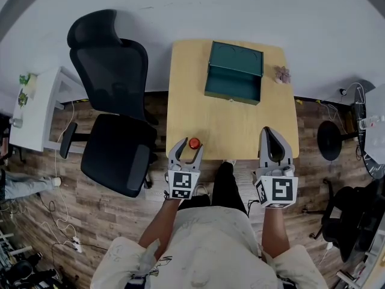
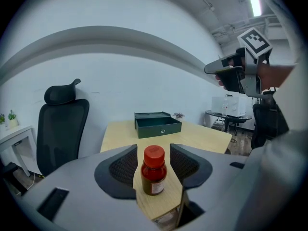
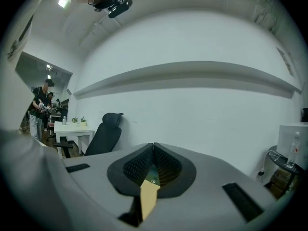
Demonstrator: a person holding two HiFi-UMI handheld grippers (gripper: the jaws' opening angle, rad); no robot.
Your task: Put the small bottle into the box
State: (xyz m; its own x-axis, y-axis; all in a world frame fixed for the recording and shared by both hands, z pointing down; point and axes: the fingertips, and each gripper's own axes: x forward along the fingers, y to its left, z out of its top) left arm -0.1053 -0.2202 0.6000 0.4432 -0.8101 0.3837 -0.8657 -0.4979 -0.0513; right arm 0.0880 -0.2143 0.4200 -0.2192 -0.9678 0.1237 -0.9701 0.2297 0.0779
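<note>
Straddling the small bottle [image 2: 154, 173] at the table's [image 1: 231, 125] six o'clock edge, left gripper [image 2: 153, 150] jaws wide, not touching; holding right gripper [image 3: 153, 146] shut, empty. Judging it light, rigid, slick; pinching the body below the cap [image 2: 154, 154] advised.

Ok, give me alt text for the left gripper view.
A small red-capped bottle stands upright on the wooden table between the left gripper's open jaws, touching neither. Behind it sits an open green box, with a black office chair at left.
</note>
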